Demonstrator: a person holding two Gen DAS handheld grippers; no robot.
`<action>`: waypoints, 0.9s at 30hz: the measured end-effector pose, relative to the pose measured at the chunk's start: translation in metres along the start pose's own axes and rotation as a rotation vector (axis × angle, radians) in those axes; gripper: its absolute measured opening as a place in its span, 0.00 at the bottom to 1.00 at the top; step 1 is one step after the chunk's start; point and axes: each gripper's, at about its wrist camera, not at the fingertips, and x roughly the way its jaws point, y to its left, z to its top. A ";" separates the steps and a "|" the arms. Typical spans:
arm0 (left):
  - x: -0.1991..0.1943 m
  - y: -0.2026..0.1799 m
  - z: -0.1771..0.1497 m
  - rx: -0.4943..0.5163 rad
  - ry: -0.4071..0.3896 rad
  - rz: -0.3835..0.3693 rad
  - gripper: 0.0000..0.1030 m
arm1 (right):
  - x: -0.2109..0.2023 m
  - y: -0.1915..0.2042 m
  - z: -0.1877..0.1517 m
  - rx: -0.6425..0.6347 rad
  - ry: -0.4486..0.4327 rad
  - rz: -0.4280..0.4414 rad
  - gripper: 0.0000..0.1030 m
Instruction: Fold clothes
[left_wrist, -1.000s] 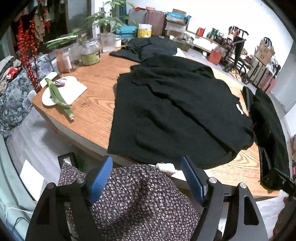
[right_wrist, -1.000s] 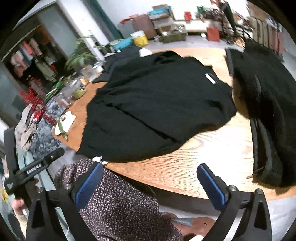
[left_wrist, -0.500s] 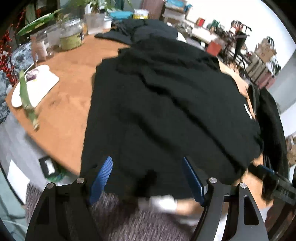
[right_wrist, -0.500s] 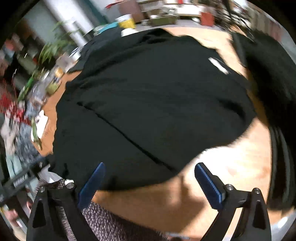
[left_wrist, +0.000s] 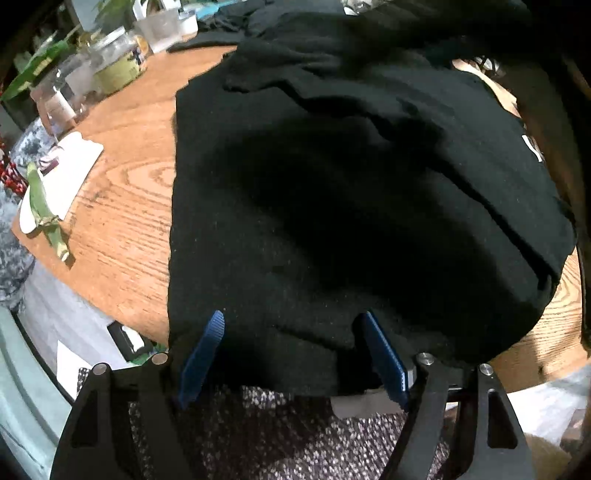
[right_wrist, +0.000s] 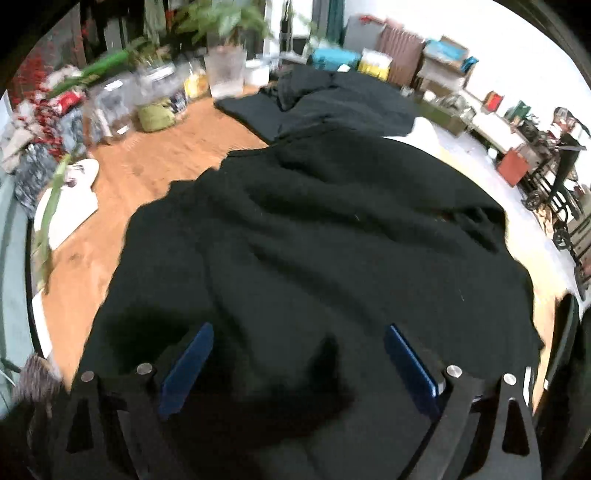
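Jars (right_wrist: 147, 99) smeared by blur (right wrist view), black garment (left_wrist: 351, 203) cut off at top edge

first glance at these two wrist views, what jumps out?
A big black garment spread over the round wooden table fills both views. The left gripper and right gripper sit open over its near edge. At the table's left edge lie a white board and a cluster of glass jars.

The left gripper (left_wrist: 291, 354) was held low with its jaws spread wide apart. The right gripper (right_wrist: 297, 363) was likewise held low, jaws fully parted. Nothing was clamped by either.
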 end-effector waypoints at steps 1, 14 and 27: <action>0.000 -0.001 0.002 0.006 0.034 0.000 0.76 | 0.009 0.001 0.016 -0.002 0.025 0.002 0.92; 0.008 -0.013 0.027 0.101 0.268 -0.025 0.77 | 0.090 0.033 0.100 -0.040 0.312 0.058 0.78; -0.003 -0.023 0.016 0.083 0.212 -0.028 0.77 | 0.114 0.031 0.092 0.066 0.277 0.096 1.00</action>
